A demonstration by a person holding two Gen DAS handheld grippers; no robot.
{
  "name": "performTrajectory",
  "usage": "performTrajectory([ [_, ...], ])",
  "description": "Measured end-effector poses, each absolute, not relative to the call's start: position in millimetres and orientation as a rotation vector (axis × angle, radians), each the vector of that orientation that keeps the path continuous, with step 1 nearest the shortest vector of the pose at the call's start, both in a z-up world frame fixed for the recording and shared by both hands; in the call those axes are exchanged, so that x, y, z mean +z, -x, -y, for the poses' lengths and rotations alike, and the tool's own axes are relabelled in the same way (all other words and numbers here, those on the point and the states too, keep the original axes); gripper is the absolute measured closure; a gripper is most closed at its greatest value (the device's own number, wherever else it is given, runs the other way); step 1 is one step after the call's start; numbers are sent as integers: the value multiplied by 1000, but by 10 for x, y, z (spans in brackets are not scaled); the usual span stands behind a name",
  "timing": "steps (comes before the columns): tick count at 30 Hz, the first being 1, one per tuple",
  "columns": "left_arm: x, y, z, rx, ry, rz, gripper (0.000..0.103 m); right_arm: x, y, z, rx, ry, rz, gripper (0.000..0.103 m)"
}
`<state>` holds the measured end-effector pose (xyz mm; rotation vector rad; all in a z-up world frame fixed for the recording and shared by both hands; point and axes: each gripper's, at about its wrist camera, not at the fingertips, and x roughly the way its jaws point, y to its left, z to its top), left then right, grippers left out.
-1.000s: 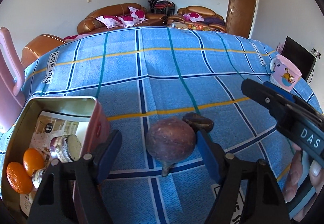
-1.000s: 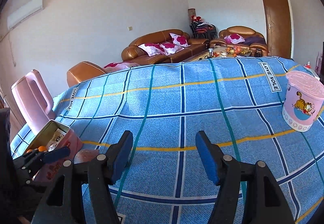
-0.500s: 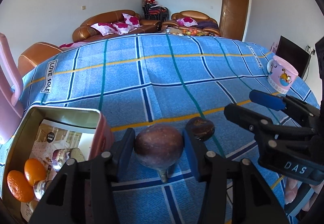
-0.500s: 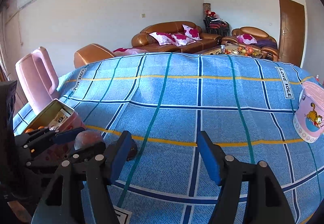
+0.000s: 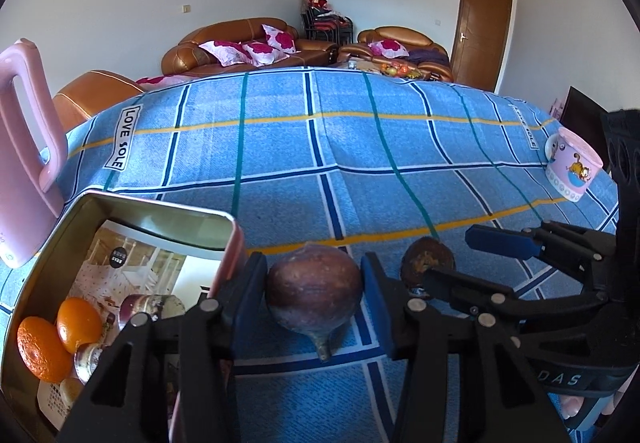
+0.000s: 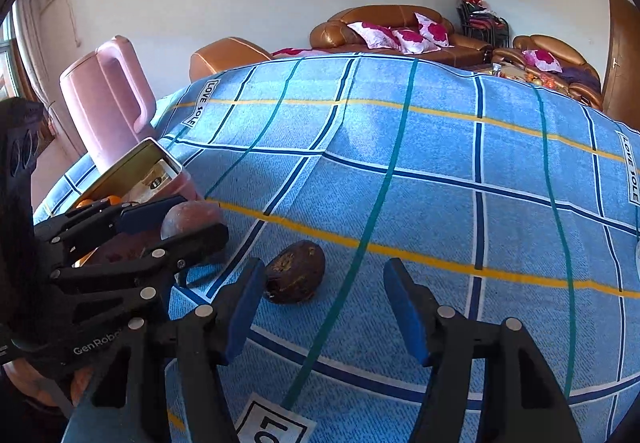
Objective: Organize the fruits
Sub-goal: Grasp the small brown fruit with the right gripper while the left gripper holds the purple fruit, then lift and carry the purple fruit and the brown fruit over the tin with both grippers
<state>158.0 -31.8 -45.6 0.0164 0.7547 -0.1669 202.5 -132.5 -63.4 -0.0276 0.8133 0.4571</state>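
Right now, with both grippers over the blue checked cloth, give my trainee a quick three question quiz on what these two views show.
1. True or false: the left gripper has its fingers pressed on the large purple-brown fruit.
2. Multiple choice: where do the two oranges lie? A) on the cloth B) in the open tin C) in the pink cup
3. Fill in: the small dark wrinkled fruit lies on the cloth nearest the right gripper's ____ finger, as that gripper's own camera shows it.

Key
1. True.
2. B.
3. Left; the right gripper is closing, its fingers not yet pressing the fruit.
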Motion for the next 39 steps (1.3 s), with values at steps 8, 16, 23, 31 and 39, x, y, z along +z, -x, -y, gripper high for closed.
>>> performTrajectory([
  [8,-455,-1567,293,-158,-9,-753,52,-712,-2110,1277,523,10,-873,51],
  [16,-453,-1549,281,-157,-5,-751,52,-662,-2005,1178,515,78,-832,65],
  [23,-448,-1539,271,-167,8,-746,52,-573,-1907,1168,468,119,-766,65],
  [31,-417,-1501,271,-166,9,-717,53,-515,-1876,1203,457,106,-728,65],
  [39,-372,-1446,312,-156,-23,-680,53,-451,-1805,1230,438,110,-676,65],
])
